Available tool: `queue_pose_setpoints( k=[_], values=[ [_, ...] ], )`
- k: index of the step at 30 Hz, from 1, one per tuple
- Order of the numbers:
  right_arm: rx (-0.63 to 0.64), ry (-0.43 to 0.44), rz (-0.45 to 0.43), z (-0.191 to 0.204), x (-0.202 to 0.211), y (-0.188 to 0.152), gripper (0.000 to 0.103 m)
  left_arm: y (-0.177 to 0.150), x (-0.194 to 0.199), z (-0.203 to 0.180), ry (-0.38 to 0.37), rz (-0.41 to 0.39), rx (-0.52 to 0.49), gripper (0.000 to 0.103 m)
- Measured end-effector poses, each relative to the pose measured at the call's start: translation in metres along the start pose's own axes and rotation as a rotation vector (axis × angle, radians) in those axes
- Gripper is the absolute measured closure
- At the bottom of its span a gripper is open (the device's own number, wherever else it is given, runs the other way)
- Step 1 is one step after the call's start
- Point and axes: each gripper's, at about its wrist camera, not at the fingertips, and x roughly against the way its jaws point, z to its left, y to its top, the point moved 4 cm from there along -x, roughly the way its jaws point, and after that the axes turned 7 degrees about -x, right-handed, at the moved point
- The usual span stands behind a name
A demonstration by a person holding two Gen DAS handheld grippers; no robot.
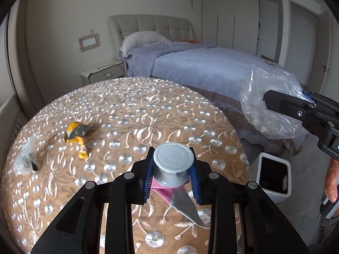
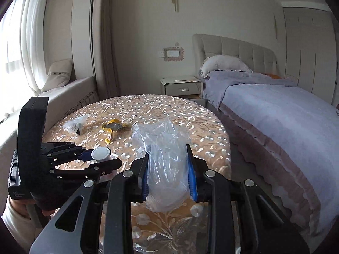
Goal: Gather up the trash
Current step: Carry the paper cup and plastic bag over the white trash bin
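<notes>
My left gripper (image 1: 172, 169) is shut on a small grey cup with a white lid (image 1: 173, 159), with a pink and silver foil flap hanging under it, held just above the round table (image 1: 131, 105). The cup also shows in the right wrist view (image 2: 101, 153), in the left gripper (image 2: 99, 158). My right gripper (image 2: 168, 169) is shut on a crumpled clear plastic bag (image 2: 165, 148), also seen at the right of the left wrist view (image 1: 269, 99). A yellow wrapper (image 1: 77, 134) and a clear-white wrapper (image 1: 25, 160) lie on the table's left side.
A white trash bin (image 1: 273, 175) with a dark opening stands on the floor right of the table. A bed with a lilac cover (image 1: 211, 63) is behind, a nightstand (image 1: 103, 72) beside it. A sofa (image 2: 63, 93) runs along the table's left.
</notes>
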Motion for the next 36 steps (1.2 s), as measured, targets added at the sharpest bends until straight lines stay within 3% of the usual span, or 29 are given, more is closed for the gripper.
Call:
queue_pose_setpoints(
  k=[5, 11, 16, 26, 36],
  values=[
    [-0.051, -0.049, -0.023, -0.031, 0.012, -0.002, 0.073, 0.020, 0.002, -0.017, 0.003, -0.031, -0.033, 0.075],
    [-0.097, -0.101, -0.043, -0.060, 0.028, -0.012, 0.073, 0.038, -0.001, -0.049, -0.085, -0.051, -0.060, 0.075],
    [-0.135, -0.157, -0.066, -0.090, 0.047, -0.019, 0.073, 0.051, -0.013, -0.103, -0.169, -0.054, -0.137, 0.075],
    [-0.232, -0.316, -0.064, -0.161, 0.076, -0.058, 0.073, 0.059, -0.061, -0.218, -0.330, -0.003, -0.274, 0.075],
    [-0.365, -0.403, -0.004, -0.231, 0.078, -0.108, 0.073, 0.047, -0.117, -0.305, -0.411, 0.085, -0.383, 0.075]
  ],
)
